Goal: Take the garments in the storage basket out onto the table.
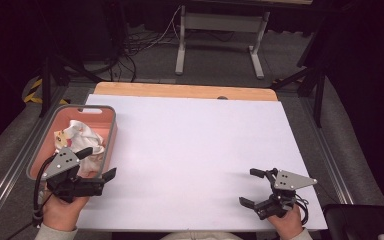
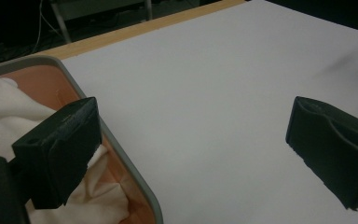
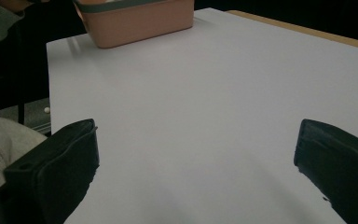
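Two grippers, both with jaws spread wide and empty. My left gripper (image 1: 99,163) straddles the near rim of the pink basket (image 1: 111,131) at the table's left edge, white cloth (image 1: 82,136) bunched inside, partly hidden. My right gripper (image 1: 251,187) hovers near the front edge; broad bare white tabletop (image 1: 195,145) lies between.

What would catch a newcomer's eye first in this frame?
Most likely the pink basket at the table's left edge, with a crumpled white cloth heaped inside. The left gripper hangs open at the basket's near corner, one jaw over the cloth and the other over the white table. The right gripper sits open near the front right.
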Demonstrator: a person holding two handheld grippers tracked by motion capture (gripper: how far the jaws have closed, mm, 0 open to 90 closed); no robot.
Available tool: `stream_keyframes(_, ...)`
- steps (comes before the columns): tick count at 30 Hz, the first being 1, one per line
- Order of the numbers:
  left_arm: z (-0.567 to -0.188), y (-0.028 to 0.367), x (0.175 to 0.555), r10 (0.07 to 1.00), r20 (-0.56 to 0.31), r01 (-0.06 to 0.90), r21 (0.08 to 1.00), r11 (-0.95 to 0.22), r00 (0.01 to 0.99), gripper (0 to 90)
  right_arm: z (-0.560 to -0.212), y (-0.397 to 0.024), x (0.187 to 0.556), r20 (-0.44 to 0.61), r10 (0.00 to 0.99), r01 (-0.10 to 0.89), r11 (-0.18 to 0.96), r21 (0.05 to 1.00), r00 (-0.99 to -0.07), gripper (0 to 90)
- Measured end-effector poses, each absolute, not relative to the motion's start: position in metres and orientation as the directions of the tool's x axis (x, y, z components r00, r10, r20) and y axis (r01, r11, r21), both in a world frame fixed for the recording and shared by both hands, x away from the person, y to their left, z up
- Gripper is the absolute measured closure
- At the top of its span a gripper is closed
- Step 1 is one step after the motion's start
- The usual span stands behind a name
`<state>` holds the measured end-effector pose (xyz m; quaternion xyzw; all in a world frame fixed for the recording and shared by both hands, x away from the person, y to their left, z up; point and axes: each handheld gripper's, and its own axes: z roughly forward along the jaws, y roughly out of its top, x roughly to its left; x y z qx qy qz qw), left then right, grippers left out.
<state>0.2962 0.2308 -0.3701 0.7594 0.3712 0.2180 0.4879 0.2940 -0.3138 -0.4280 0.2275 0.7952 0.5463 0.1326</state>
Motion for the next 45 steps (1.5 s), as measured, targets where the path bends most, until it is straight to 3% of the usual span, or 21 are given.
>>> stream_keyframes(16, -0.362, 0.256, 0.299, 0.832, -0.001, 0.375, 0.893, -0.25, 0.555, 4.7, -0.429, -0.314, 0.294, 0.043, 0.506, 0.223, 0.3, 0.927, -0.861, 0.3)
stream_keyframes(34, -0.353, 0.286, 0.304, 0.893, 0.046, 0.319, 0.925, -0.208, 0.448, 3.0, -0.429, -0.313, 0.294, 0.042, 0.502, 0.222, 0.304, 0.927, -0.864, 0.3)
stream_keyframes(45, -0.354, 0.296, 0.321, 0.889, 0.012, 0.335, 0.924, -0.185, 0.457, 2.1, -0.43, -0.312, 0.294, 0.044, 0.498, 0.222, 0.304, 0.926, -0.866, 0.3)
